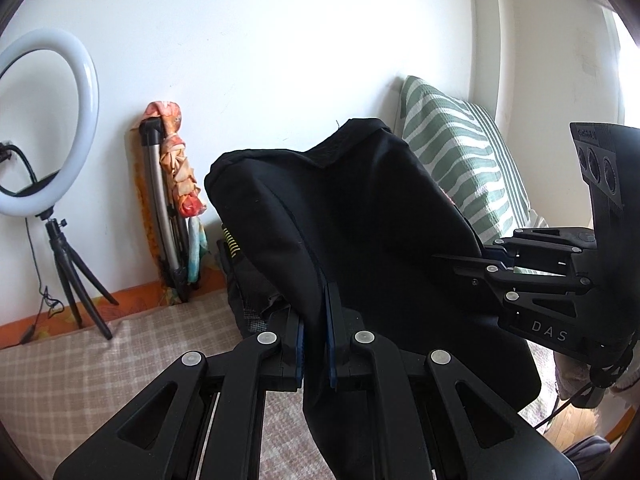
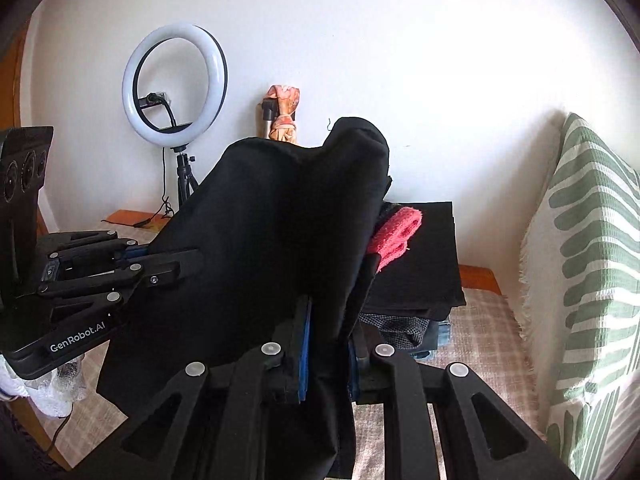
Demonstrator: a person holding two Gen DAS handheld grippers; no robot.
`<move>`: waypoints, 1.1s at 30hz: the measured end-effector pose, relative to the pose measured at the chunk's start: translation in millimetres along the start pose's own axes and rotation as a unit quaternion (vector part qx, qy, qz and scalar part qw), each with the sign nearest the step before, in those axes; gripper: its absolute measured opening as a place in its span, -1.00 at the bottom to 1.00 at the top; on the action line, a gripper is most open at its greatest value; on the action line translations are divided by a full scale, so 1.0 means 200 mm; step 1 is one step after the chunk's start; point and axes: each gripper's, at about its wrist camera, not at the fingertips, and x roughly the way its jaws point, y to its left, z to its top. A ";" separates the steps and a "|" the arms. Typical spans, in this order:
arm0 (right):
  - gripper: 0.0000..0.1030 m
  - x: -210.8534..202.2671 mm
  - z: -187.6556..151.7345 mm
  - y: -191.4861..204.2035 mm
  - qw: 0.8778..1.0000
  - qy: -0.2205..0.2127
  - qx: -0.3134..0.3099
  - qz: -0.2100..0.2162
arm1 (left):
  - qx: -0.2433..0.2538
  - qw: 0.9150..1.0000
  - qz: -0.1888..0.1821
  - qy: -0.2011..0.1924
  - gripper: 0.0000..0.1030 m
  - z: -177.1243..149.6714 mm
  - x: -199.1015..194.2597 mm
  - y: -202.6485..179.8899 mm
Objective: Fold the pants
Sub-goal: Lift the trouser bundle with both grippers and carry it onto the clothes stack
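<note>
A: Left wrist view first?

B: Black pants (image 1: 360,220) filling the centre, lifted off the checked bed cover (image 1: 80,360) and draped up toward 12 o'clock. Left hand-held gripper (image 1: 316,336) at 6 o'clock, blue pads pressed together on a fold of the pants fabric, only cloth between them.

A: And the other one?

B: Right hand-held gripper (image 1: 476,268) reaching in from 3 o'clock, tips buried against the pants' far edge. Pinching there, by the look of the fabric pulled toward it, though hard to judge from this side.

A: Around it?

B: Ring light (image 1: 48,120) on a small tripod at 9 o'clock, lit. Folded metal stand (image 1: 160,200) with patterned cloth tied on, leaning on the white wall at 10 o'clock. Green-striped pillow (image 1: 460,152) at 2 o'clock, behind the pants.

A: Right wrist view now.

B: Same pants (image 2: 280,240) held up across the centre, top edge curling over at 12 o'clock. Right hand-held gripper (image 2: 328,340) at 6 o'clock, clamped nearly flat on a thick fold of the pants, blue pad (image 2: 305,344) showing on the left finger. Left hand-held gripper (image 2: 176,264) coming in from 9 o'clock, tip touching the pants' side edge.

A: Behind?

B: Stack of folded dark clothes (image 2: 420,264) at 3 o'clock on the bed cover (image 2: 488,340), a pink-red cloth (image 2: 396,236) lying on top, just beside the raised pants. Ring light (image 2: 176,84) at 10 o'clock, striped pillow (image 2: 592,280) along the right rim.
</note>
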 end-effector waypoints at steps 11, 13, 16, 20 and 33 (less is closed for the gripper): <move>-0.75 0.04 0.03 -0.07 1.000 0.003 0.004 -0.002 | 0.011 1.000 -0.004 0.000 -0.87 0.05 0.06 -0.02; -0.75 0.05 0.04 -0.08 1.000 0.003 0.006 -0.001 | 0.012 1.000 -0.005 0.001 -0.87 0.07 0.08 -0.02; -0.75 0.09 0.08 -0.11 1.000 0.003 0.006 -0.002 | 0.001 1.000 -0.011 0.005 -0.87 0.11 0.14 0.02; -0.75 0.16 0.16 -0.19 1.000 0.004 0.021 0.002 | 0.006 1.000 -0.006 0.002 -0.87 0.21 0.23 0.03; -0.76 0.54 0.51 -0.46 1.000 0.010 0.018 0.002 | -0.030 0.999 0.006 0.013 -0.87 0.51 0.65 0.19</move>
